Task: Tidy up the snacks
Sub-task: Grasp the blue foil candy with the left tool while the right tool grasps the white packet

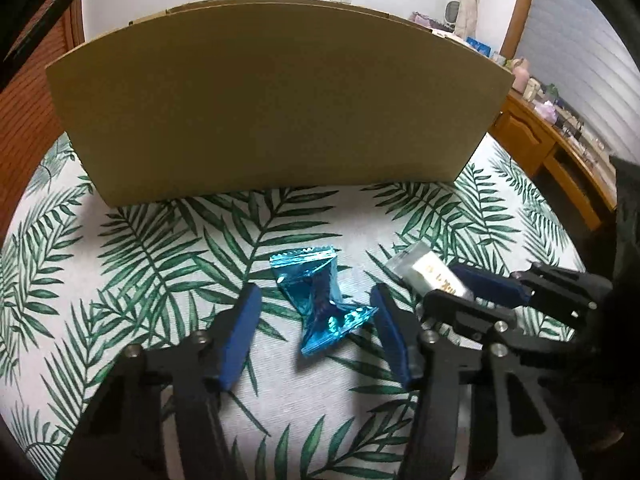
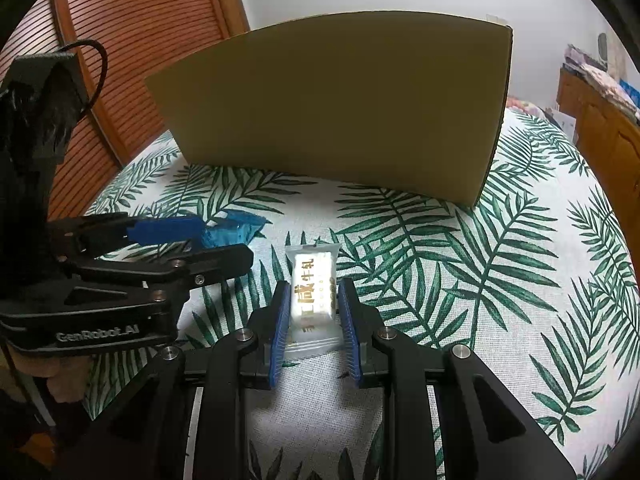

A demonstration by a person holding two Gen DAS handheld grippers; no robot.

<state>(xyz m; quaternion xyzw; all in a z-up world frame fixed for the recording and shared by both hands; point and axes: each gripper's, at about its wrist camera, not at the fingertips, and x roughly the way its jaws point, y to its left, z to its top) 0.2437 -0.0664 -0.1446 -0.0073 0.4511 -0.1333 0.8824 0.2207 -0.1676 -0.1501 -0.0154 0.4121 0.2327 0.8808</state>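
Observation:
A crumpled blue foil snack packet (image 1: 320,300) lies on the leaf-print cloth between the open jaws of my left gripper (image 1: 316,300), touching neither pad. It also shows in the right wrist view (image 2: 232,232), partly hidden behind the left gripper (image 2: 208,240). A white snack packet with gold lettering (image 2: 314,296) sits between the blue pads of my right gripper (image 2: 314,286), which are closed against its sides. The same packet (image 1: 424,270) and right gripper (image 1: 468,288) show in the left wrist view. A tall cardboard box (image 1: 272,96) stands behind both.
The box wall (image 2: 340,104) blocks the far side of the table. The leaf-print tablecloth (image 2: 500,280) runs bare to the right. A wooden slatted door (image 2: 140,40) is at the left, and a wooden desk with clutter (image 1: 560,136) is at the right.

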